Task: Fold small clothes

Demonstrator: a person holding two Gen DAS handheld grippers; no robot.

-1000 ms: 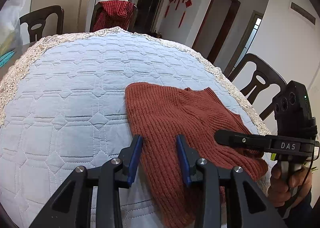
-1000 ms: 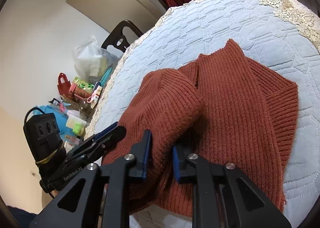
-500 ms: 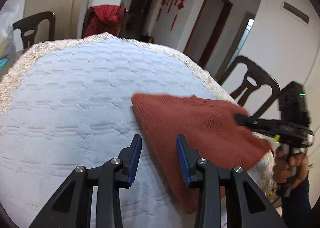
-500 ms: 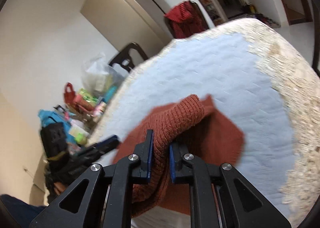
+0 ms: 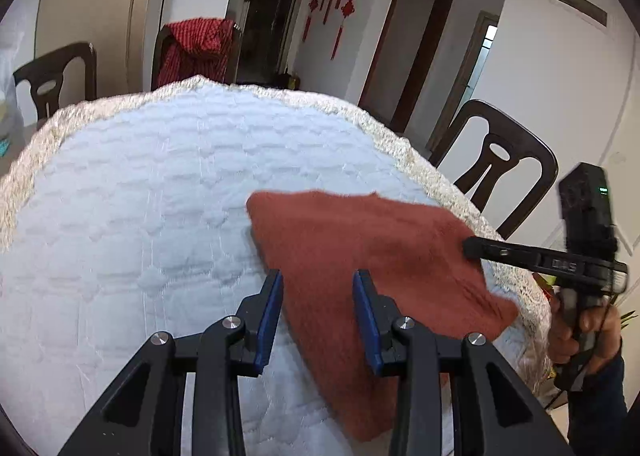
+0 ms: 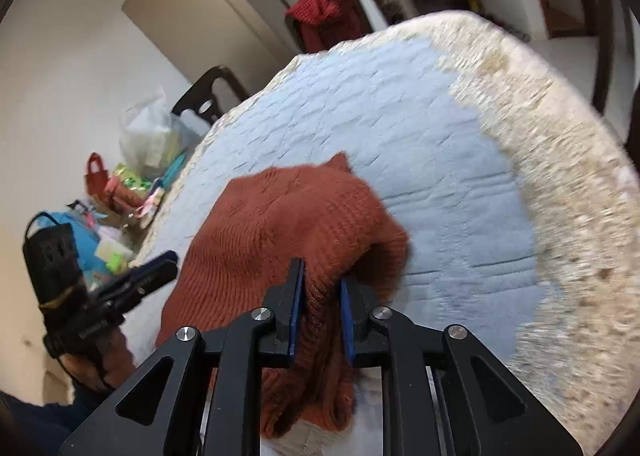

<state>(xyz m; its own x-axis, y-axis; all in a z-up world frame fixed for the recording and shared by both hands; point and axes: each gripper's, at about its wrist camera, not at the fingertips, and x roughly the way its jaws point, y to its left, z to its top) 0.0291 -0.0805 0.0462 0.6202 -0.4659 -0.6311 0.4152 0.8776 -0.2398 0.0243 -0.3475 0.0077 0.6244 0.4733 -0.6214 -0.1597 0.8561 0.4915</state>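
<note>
While your right gripper (image 6: 320, 288) pinches a thick fold of the rust-red knit sweater (image 6: 288, 232), its jaws have just been easing apart a touch, yet the knit is bunched between the blue pads (image 6: 297, 296) and they press on it. That fold is lifted off the blue quilted table cover (image 6: 420, 136), and the rest of the garment drapes down from it toward the near edge. Your left gripper (image 5: 318, 308) hovers with its jaws partly apart and nothing clamped; the sweater's near edge lies below and between the blue pads (image 5: 269, 308), but they do not press on it. From the left wrist view you can see the right gripper's black finger (image 5: 520, 254) reaching into the sweater's far corner, your hand (image 5: 580, 328) wrapped round the handle. The sweater sits on the right side of the cover, close to the lace trim (image 5: 400, 144). A dark chair (image 5: 500, 160) stands just beyond that edge.
</note>
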